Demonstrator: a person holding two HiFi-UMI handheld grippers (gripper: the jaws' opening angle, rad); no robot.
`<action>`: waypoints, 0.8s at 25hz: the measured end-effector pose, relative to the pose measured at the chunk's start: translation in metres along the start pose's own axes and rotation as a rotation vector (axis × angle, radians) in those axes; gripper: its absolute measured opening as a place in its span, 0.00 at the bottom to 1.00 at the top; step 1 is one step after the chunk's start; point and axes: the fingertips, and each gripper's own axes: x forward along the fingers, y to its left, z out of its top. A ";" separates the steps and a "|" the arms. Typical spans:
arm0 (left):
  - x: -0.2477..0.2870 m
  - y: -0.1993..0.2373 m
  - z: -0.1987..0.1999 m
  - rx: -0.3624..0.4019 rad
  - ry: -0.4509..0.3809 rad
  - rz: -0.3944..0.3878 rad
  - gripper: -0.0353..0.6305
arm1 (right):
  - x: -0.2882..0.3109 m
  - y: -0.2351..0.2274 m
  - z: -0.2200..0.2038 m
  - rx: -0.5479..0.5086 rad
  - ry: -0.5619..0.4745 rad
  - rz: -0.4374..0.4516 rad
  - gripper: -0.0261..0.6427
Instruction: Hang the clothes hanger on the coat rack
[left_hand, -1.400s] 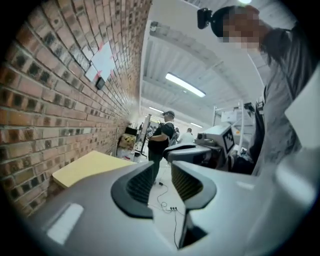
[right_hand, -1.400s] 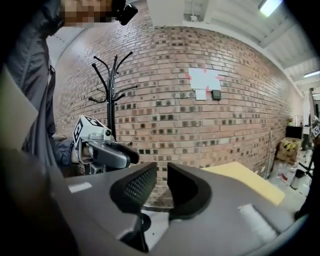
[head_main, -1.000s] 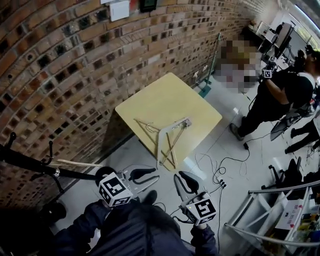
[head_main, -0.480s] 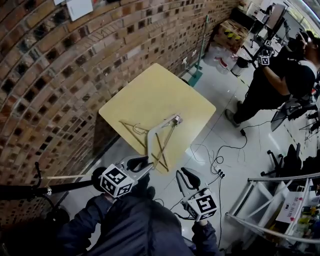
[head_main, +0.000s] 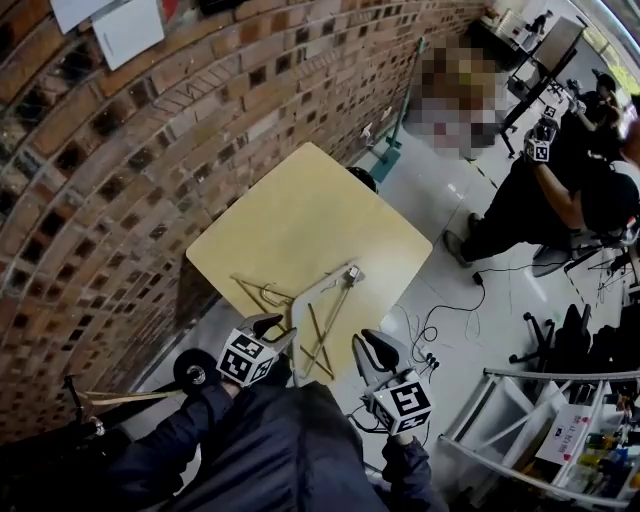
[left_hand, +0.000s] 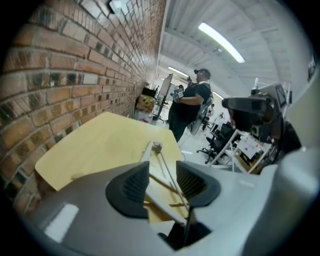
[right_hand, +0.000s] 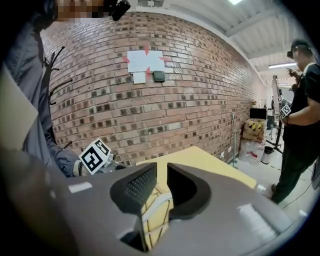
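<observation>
Head view: the white hanger (head_main: 303, 318) lay flat on the near corner of the yellow table (head_main: 300, 210), with a thinner tan hanger (head_main: 262, 292) just beside it, nearer the brick wall (head_main: 120, 150). It was probably set at that corner so it could be reached without leaning over the top. The left gripper (head_main: 276, 330) hovered at the table's near edge, over the bend of the white hanger. The right gripper (head_main: 366, 350) hung off the table's near corner, over the floor and apart from both hangers, as if kept clear. A person (head_main: 560, 190) stood well beyond the table's far side.

Left gripper view: the left gripper (left_hand: 162, 172) pointed along the table (left_hand: 95, 142) with its jaws fairly wide. They had just been opening, presumably to take the hanger's arm. The hanger (left_hand: 155, 147) showed through the gap, its white arm running toward the table's far edge, but neither pad pressed on it, so nothing was held.

Right gripper view: the right gripper (right_hand: 161, 181) looked across the table's near corner toward the wall. Its jaws stood a narrow slot apart and gripped nothing; part of the hanger (right_hand: 156, 209) on the tabletop showed through the slot below. The left gripper's marker cube (right_hand: 93, 155) sat at the table's near side. The coat rack (right_hand: 54, 75) rose against the wall, well away from the table. Judging by this, the hanger had not yet been lifted for hanging.
</observation>
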 end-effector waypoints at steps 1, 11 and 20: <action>0.007 0.008 -0.007 -0.025 0.028 -0.008 0.33 | 0.005 -0.002 0.001 -0.002 0.007 -0.003 0.14; 0.076 0.048 -0.071 -0.203 0.262 0.003 0.43 | 0.036 -0.025 -0.020 0.022 0.103 -0.022 0.14; 0.111 0.045 -0.097 -0.255 0.405 0.034 0.45 | 0.035 -0.034 -0.033 0.053 0.133 -0.037 0.14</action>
